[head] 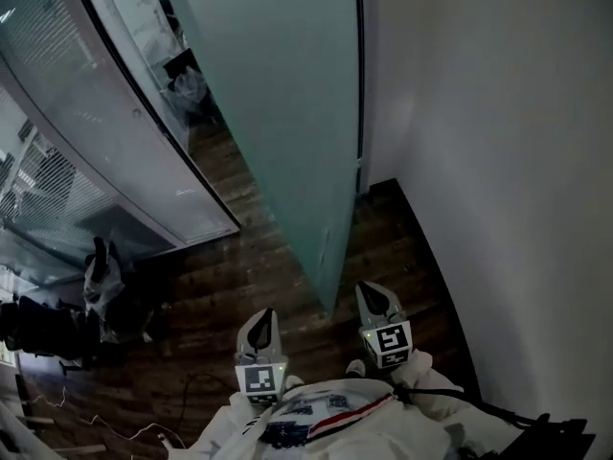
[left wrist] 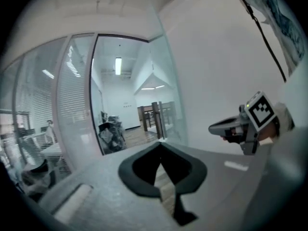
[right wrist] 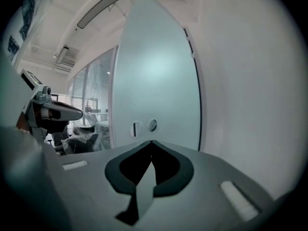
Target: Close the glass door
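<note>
A tall frosted pale-green glass door [head: 287,113] stands open at upper centre, above a dark wooden floor [head: 239,276]. Near the bottom edge, the left gripper [head: 264,316] and the right gripper [head: 376,297] both have their fingers clenched on nothing.

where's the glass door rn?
Head view, centre: the frosted glass door stands swung out from the white wall on its right, its lower corner just left of the right gripper.

The head camera looked steeply down past the tall frosted pale-green glass door [head: 287,113] to the dark wooden plank floor [head: 230,286]; the camera on the right tool [right wrist: 151,142] faced that door closely, sharing it; the one on the left tool [left wrist: 160,143] faced clear glass partitions [left wrist: 82,95]; each glimpsed the other tool.
</note>
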Demonstrator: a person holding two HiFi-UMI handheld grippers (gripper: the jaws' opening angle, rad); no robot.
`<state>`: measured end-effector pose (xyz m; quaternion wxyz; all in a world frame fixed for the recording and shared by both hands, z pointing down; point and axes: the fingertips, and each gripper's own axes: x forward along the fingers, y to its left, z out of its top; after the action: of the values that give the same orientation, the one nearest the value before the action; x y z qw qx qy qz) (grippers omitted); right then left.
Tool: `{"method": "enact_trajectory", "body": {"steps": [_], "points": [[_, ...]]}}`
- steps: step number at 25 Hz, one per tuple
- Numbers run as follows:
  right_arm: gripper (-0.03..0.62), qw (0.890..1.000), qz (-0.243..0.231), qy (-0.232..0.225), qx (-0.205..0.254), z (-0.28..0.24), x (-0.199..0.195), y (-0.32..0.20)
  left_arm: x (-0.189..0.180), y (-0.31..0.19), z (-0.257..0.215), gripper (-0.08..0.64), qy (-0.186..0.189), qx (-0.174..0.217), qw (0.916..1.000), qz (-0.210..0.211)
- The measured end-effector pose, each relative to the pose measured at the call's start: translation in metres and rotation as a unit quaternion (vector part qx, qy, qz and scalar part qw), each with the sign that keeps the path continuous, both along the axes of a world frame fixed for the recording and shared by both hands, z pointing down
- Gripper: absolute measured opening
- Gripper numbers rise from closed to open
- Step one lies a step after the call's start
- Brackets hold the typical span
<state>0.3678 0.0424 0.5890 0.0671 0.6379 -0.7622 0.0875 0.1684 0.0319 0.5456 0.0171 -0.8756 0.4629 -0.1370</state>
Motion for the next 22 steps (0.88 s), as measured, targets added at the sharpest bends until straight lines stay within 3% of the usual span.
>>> {"method": "enact_trajectory", "body": {"steps": [2,6,8,12,16,18,22], "points": [[0.006,0.999,-0.039,0.000,-0.006,0.011,-0.007,-0.026,-0.023,-0.006,0.005,0.002,-0.008,-0.005,0.9987,-0.051],[0.006,0.994,-0.108,0.014,-0.024,0.022,-0.025,-0.038,-0.059,0.016,0.010,0.002,-0.009,-0.005,0.9941,-0.108],[0.092,0.988,-0.146,0.032,-0.037,0.030,-0.028,-0.044,-0.066,0.026,0.014,0.002,-0.005,-0.014,0.9924,-0.122],[0.228,0.974,-0.224,0.027,-0.030,0.021,-0.039,-0.065,-0.070,0.016,0.008,0.002,-0.015,-0.007,0.9939,-0.109],[0.245,0.959,-0.283,0.011,-0.031,0.009,-0.054,-0.085,-0.080,-0.011,0.010,0.002,-0.008,-0.018,0.9940,-0.108],[0.246,0.956,-0.292,0.003,-0.029,0.002,-0.060,-0.092,-0.083,-0.021,0.009,0.002,-0.008,-0.020,0.9942,-0.106],[0.224,0.956,-0.292,0.038,-0.011,0.007,-0.070,-0.107,-0.076,-0.034,0.012,0.002,-0.004,-0.024,0.9955,-0.092]]}}
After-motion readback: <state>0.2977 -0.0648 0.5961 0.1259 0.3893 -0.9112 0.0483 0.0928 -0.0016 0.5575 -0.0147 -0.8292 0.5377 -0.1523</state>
